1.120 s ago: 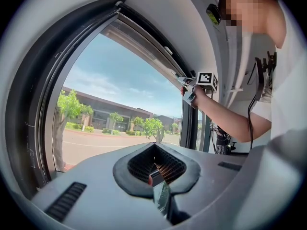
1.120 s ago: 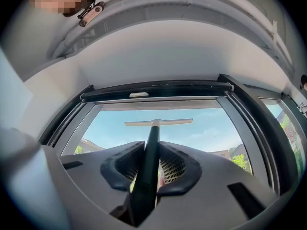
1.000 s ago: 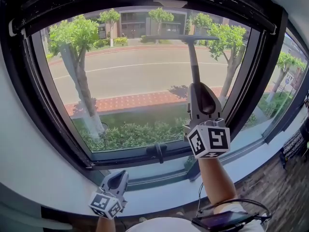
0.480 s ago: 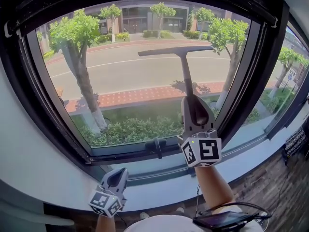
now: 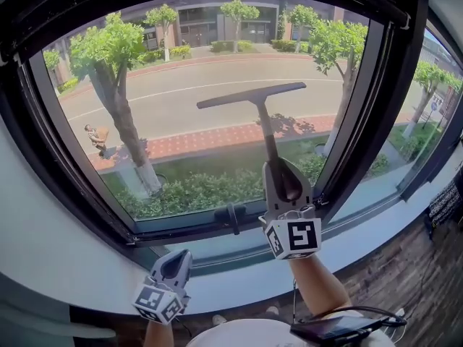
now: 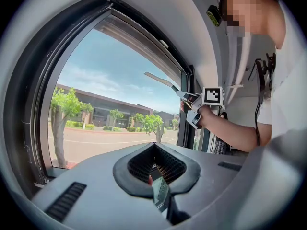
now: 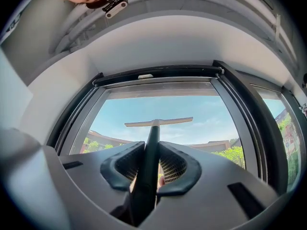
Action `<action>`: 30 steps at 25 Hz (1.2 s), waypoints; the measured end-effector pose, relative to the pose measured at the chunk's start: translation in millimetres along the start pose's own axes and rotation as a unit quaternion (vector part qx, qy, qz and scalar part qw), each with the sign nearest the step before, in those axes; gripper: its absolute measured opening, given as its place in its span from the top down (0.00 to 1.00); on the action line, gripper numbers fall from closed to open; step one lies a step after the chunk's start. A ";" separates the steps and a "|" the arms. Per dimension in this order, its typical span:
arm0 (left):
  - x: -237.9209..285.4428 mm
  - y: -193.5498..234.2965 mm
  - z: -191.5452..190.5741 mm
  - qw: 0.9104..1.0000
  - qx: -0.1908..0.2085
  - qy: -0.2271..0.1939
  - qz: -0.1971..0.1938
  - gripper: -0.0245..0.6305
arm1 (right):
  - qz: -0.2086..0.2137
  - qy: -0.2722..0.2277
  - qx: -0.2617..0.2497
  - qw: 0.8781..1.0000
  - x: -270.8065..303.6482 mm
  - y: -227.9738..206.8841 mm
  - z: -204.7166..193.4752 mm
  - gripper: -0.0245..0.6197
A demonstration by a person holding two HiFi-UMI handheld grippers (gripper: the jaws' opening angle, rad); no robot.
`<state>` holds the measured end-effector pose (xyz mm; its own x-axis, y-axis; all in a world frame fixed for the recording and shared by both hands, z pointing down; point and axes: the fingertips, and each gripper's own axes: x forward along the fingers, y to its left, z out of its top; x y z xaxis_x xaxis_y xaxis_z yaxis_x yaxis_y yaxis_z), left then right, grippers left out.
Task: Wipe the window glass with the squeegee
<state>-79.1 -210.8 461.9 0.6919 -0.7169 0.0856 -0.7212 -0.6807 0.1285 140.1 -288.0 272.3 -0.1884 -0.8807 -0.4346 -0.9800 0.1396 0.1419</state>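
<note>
On the window glass (image 5: 181, 121), squeegee (image 5: 252, 94), right gripper (image 7: 148, 169) jaws clamping its handle

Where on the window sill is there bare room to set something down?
The white window sill is bare between the left gripper and the right forearm, and again right of that forearm. It is crowded mid-window, where the right gripper holds the dark T-shaped squeegee above the black window handle.

Head view: close, steeply down onto window glass (image 5: 181, 121). Left gripper view: low, angled up-right along it. Right gripper view: close, up along squeegee (image 7: 151, 145). All share the glass.
</note>
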 end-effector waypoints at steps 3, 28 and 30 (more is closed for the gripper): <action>3.6 -2.0 -1.4 1.000 0.000 0.001 -0.001 0.93 | -0.001 0.013 0.001 1.000 -7.4 0.4 -10.4 0.81; 18.5 -6.9 -11.3 1.000 -0.005 0.014 -0.006 0.93 | -0.006 0.102 0.033 0.994 -68.4 5.2 -102.5 0.81; 19.2 -7.1 -11.0 1.000 -0.005 0.016 -0.007 0.93 | -0.008 0.105 0.035 0.994 -71.1 5.6 -107.2 0.81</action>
<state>-60.3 -218.1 473.5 0.7030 -0.7019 0.1144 -0.7110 -0.6894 0.1390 154.9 -273.1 399.3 -0.1633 -0.9571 -0.2394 -0.9860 0.1504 0.0713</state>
